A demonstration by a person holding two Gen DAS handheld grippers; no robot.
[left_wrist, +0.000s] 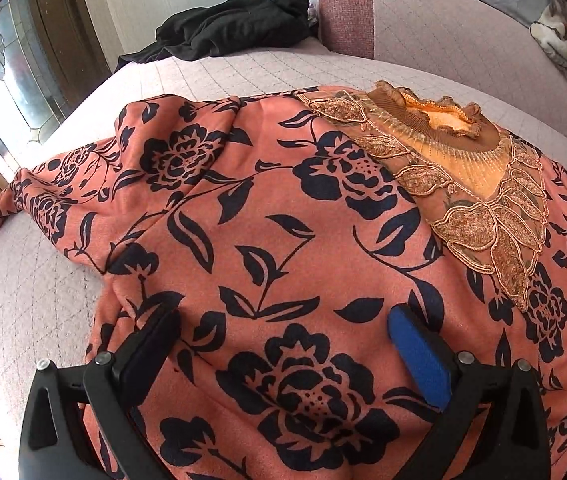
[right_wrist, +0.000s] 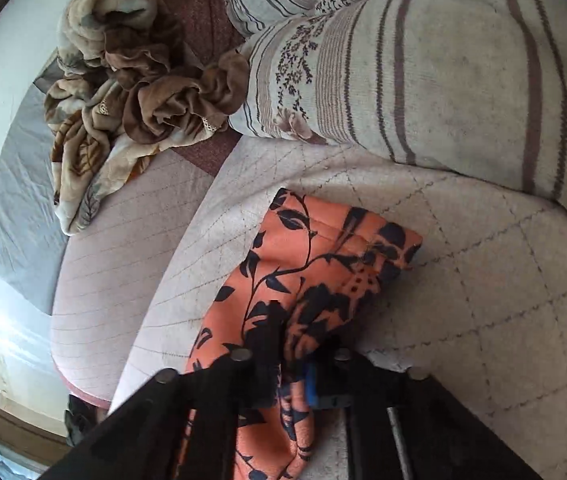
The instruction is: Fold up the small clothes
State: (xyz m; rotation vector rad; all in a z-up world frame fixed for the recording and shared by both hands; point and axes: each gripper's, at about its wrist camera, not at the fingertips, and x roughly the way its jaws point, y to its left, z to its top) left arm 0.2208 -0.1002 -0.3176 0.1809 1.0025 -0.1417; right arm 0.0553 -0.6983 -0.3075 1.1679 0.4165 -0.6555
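Observation:
An orange top with dark flower print [left_wrist: 283,248] lies spread on the quilted bed cover [left_wrist: 219,76], its lace collar [left_wrist: 455,160] at the far right. My left gripper [left_wrist: 279,332] is open and hovers just over the top's body, one finger on each side of a printed flower. My right gripper [right_wrist: 291,364] is shut on a sleeve of the same top [right_wrist: 315,264]; the cuff end sticks out past the fingers above the cover [right_wrist: 483,280].
A black garment [left_wrist: 235,28] lies at the far edge of the bed. A brown crumpled blanket [right_wrist: 123,92] and striped pillows [right_wrist: 423,72] lie near the headboard [left_wrist: 347,8]. A glass door [left_wrist: 7,72] is on the left.

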